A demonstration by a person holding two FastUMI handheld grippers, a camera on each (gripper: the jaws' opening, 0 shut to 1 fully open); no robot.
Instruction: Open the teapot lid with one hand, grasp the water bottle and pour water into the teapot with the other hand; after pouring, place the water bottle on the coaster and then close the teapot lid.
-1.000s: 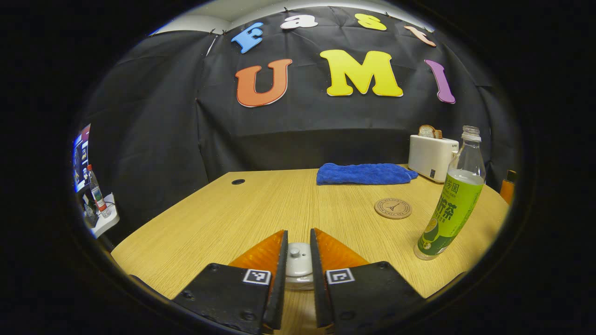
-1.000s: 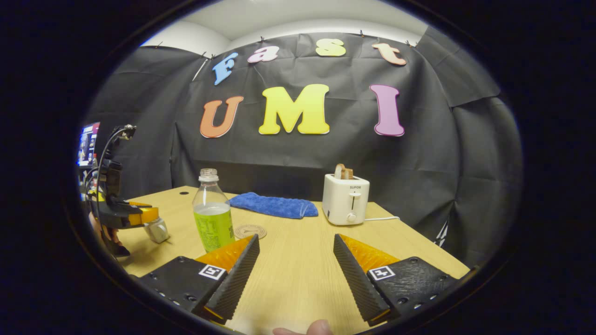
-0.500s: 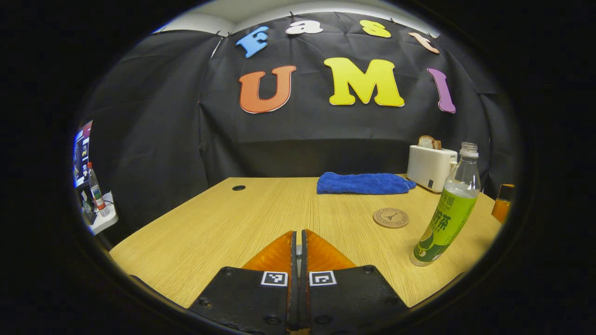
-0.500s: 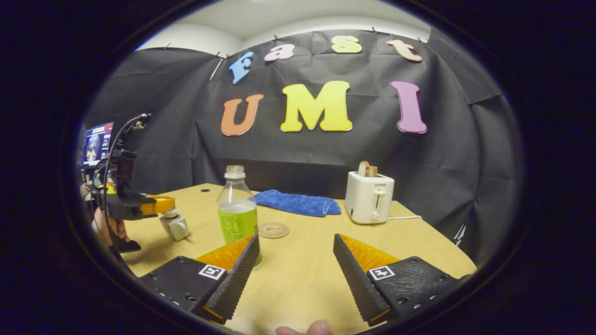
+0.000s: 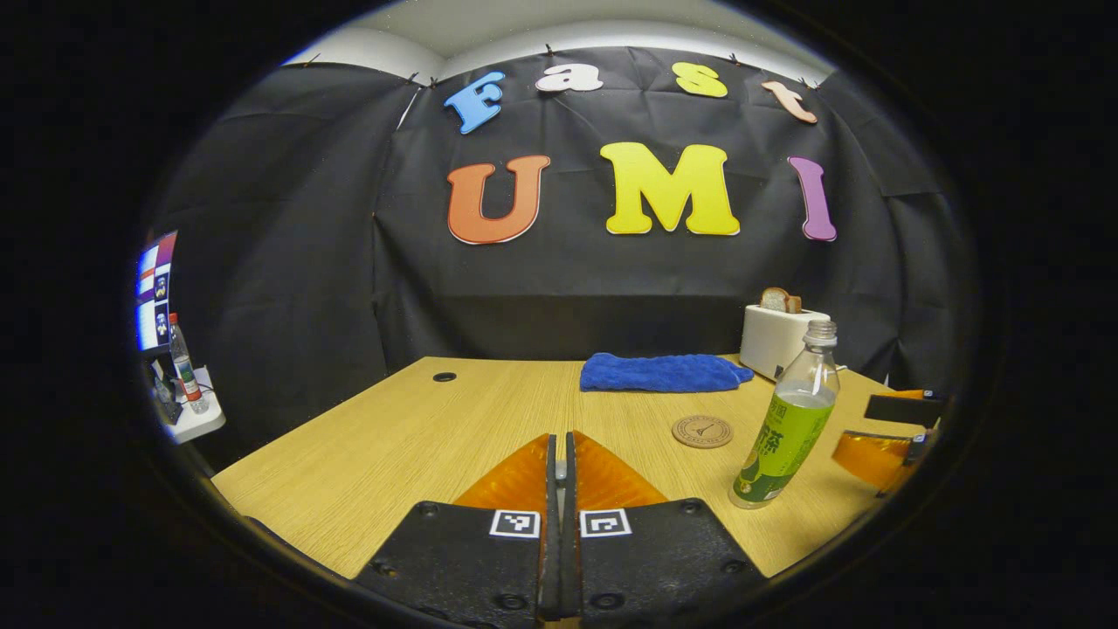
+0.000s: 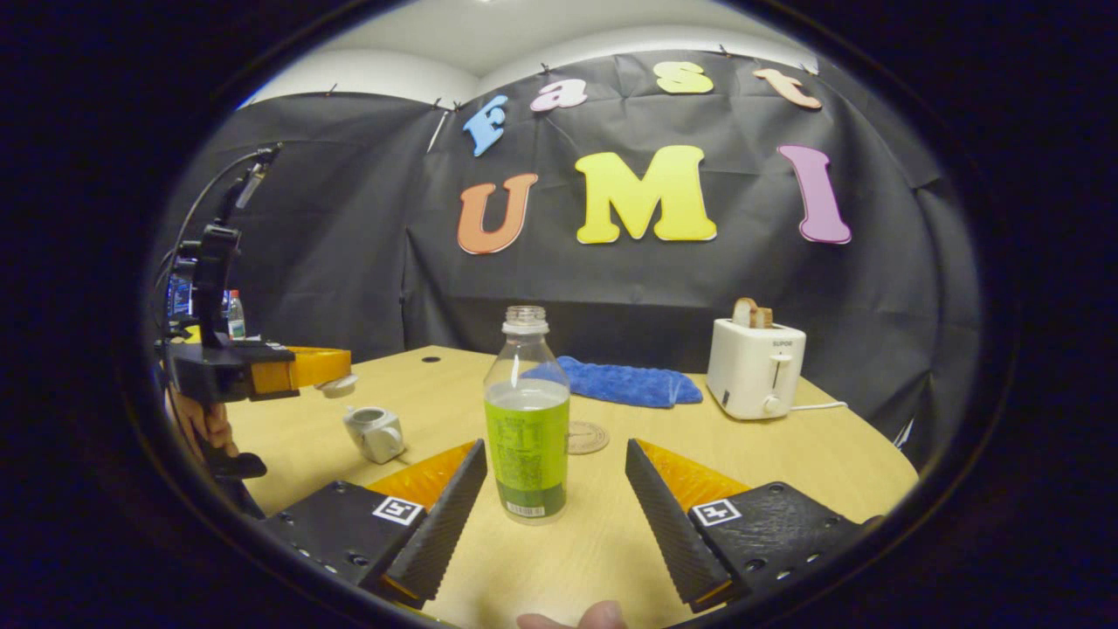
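The uncapped, half-full bottle [image 6: 527, 419], light, smooth and squashable, is stood on the counter [image 6: 786, 463] between the spread right claw [image 6: 556, 476], best gripped mid-label while the lid [image 6: 337, 384] is pinched by the left claw [image 6: 327, 365]

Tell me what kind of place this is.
Probably a staged recording booth, not a real kitchen: black cloth wall, one wooden table holding a toaster and teapot, a monitor beside it.

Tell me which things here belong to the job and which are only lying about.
Job: small white ceramic teapot; its white lid in the left tool; clear plastic bottle with green label; round cork coaster.

Lying about: white toaster with bread; folded blue cloth.
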